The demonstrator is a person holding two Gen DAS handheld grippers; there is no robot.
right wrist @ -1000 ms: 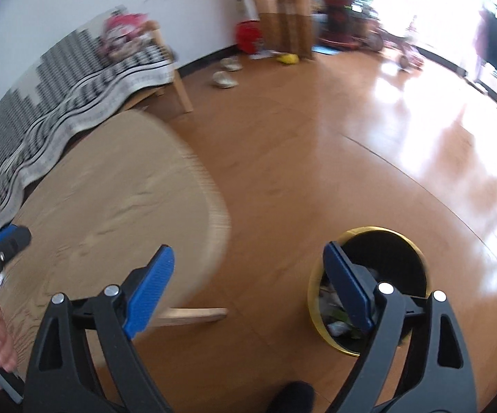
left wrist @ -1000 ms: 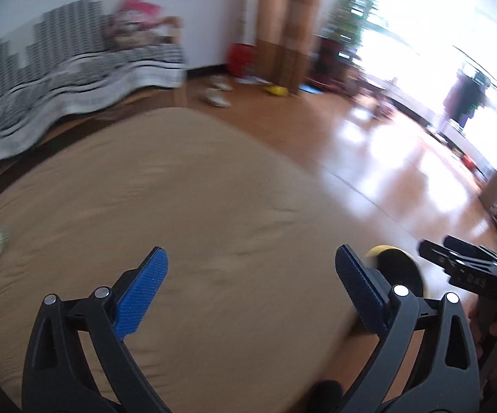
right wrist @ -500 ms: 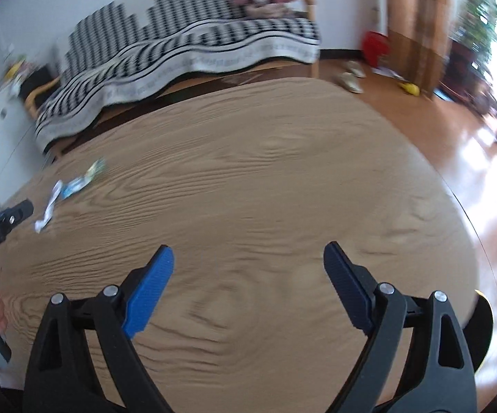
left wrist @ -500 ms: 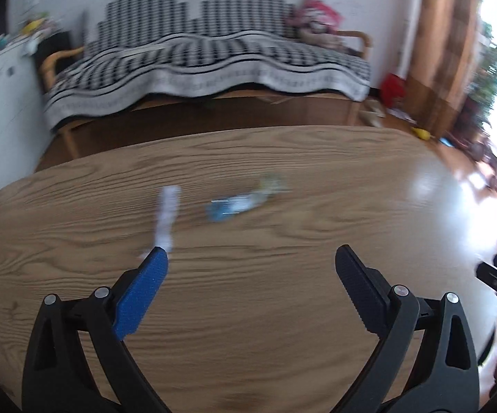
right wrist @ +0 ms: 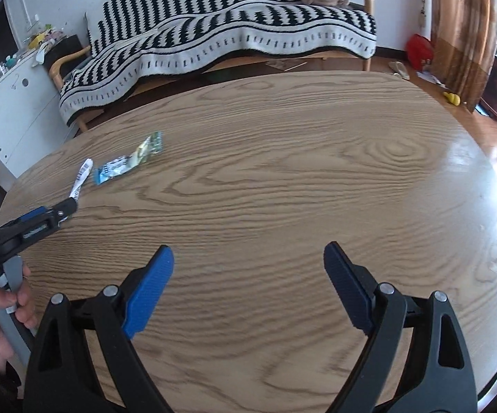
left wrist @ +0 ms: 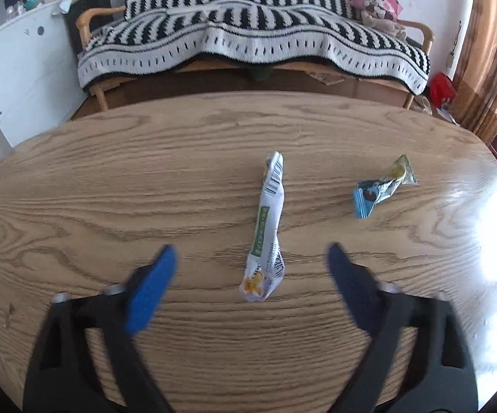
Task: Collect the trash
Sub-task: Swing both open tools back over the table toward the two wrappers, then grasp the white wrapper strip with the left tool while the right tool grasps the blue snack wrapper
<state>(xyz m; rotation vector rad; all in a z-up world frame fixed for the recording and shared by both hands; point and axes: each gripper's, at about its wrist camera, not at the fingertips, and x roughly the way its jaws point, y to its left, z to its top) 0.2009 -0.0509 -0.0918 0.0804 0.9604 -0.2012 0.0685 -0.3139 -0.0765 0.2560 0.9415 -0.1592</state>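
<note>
White wrapper [left wrist: 267, 230] lies between left gripper's [left wrist: 252, 268] wide-apart jaws; right gripper's [right wrist: 248, 275] jaws also apart

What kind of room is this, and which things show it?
Most likely a home living room. A sofa draped in a black-and-white striped blanket stands behind the oval wooden table, a stuffed toy sits on it, and curtains hang at the right.
</note>
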